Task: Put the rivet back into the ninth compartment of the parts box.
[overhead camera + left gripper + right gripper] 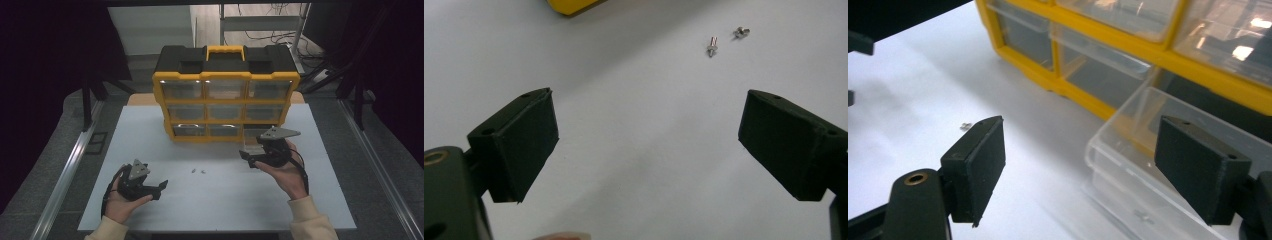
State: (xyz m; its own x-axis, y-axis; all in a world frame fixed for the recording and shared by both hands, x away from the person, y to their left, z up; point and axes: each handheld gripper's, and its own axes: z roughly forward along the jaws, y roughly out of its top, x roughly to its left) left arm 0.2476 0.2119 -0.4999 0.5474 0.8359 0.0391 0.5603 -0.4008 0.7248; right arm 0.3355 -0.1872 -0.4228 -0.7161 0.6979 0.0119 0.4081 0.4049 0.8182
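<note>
Nearby, clear plastic drawer (pixel 1158 165), pulled out of yellow organizer (pixel 226 100).

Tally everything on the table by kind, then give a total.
Yellow organiser: 1
Clear drawer pulled out: 1
Small screws: 2
Hand-held claws, left claw and right claw: 2
Total: 6

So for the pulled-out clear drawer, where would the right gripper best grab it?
Probably the clear drawer's front lip, approached from the table side: it juts out of the yellow organizer toward the right gripper, whose open jaws already flank that thin front wall.
</note>
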